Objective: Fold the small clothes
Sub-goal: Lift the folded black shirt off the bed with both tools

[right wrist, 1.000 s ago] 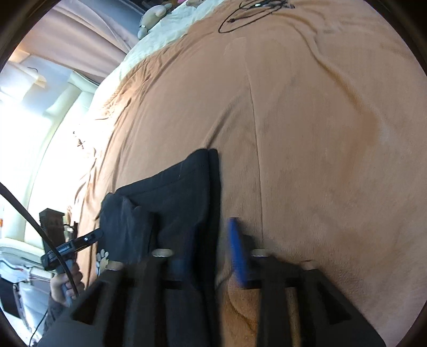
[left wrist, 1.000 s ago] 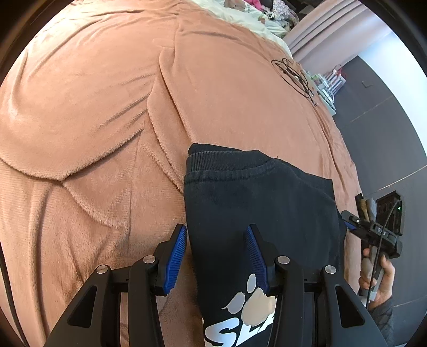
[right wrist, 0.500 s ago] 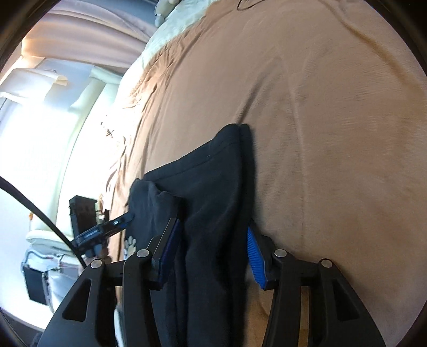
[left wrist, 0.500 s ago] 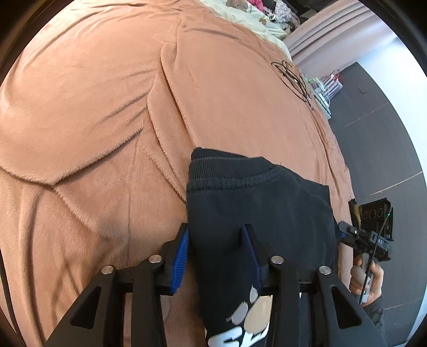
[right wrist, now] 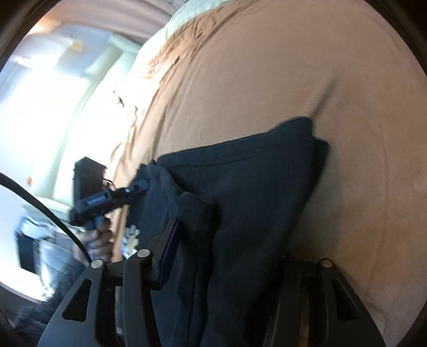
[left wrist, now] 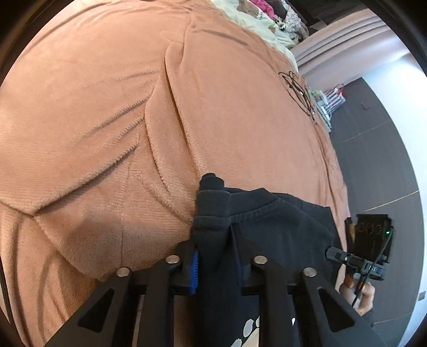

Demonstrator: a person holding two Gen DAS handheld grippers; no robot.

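A small black garment (left wrist: 277, 227) with a paw print and white letters lies on an orange-brown fleece blanket (left wrist: 106, 120). My left gripper (left wrist: 216, 264) is shut on its ribbed hem edge, the cloth bunched between the blue pads. In the right wrist view the same black garment (right wrist: 240, 192) is lifted off the blanket, and my right gripper (right wrist: 226, 256) is shut on its other edge; the right finger is hidden by cloth. Each gripper shows in the other's view: the right gripper (left wrist: 368, 256) at the right edge, the left gripper (right wrist: 106, 197) at the left.
A coiled black cable (left wrist: 299, 88) lies on the far part of the blanket. Pale bedding and toys (left wrist: 256, 16) sit beyond it. Dark floor (left wrist: 381, 165) runs along the bed's right side. A bright window (right wrist: 40, 106) is at the left.
Both grippers closed from open onto the garment's edges. The garment now rises off the blanket and bunches between the jaws. The right view is tilted and blurred with motion.
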